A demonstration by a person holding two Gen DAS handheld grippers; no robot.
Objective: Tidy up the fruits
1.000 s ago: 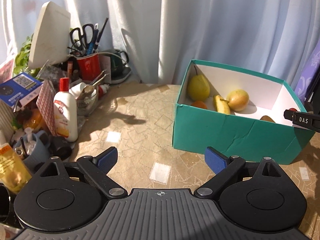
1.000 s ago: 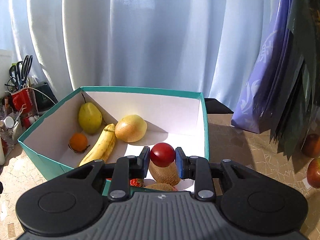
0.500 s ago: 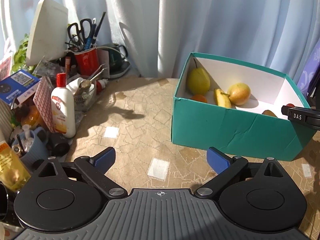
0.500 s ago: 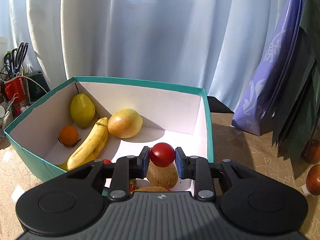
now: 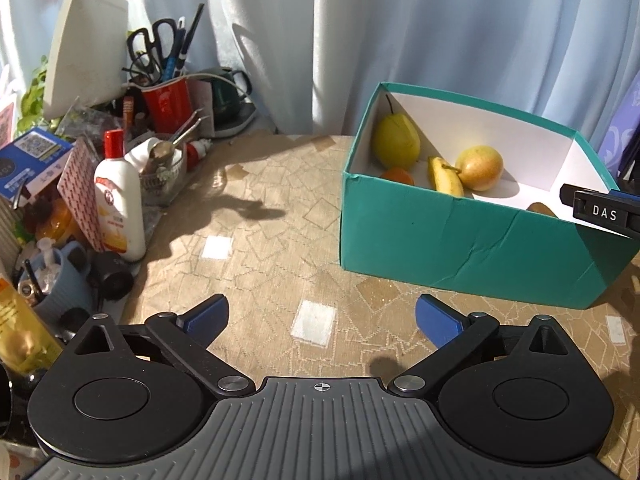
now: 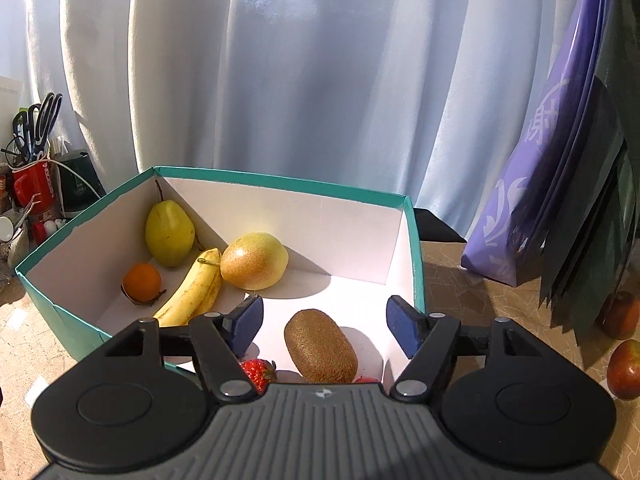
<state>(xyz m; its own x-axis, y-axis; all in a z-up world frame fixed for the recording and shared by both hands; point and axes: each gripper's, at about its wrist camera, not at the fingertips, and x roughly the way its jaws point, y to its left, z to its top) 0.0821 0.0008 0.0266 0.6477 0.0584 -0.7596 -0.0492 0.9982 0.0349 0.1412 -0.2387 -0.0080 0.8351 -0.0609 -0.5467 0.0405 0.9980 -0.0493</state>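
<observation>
Teal box [image 6: 416, 240] | right hand-held gripper [image 6: 324, 320] opening, red fruit gone | left hand-held gripper [image 5: 320, 316] spread, empty

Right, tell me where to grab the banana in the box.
Grip the banana across its middle, coming from above. It lies flat on the box floor, and the orange and yellow apple crowd its ends, so the midsection probably offers the clearest sides.

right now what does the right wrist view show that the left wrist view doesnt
Only the right wrist view shows the strawberry, the whole kiwi, two red apples on the table and the purple bags.

Only the left wrist view shows the white bottle, the blue mug and the box's teal outer wall.

Both show the teal box, pear, orange, banana, yellow apple and red cup with scissors.
</observation>
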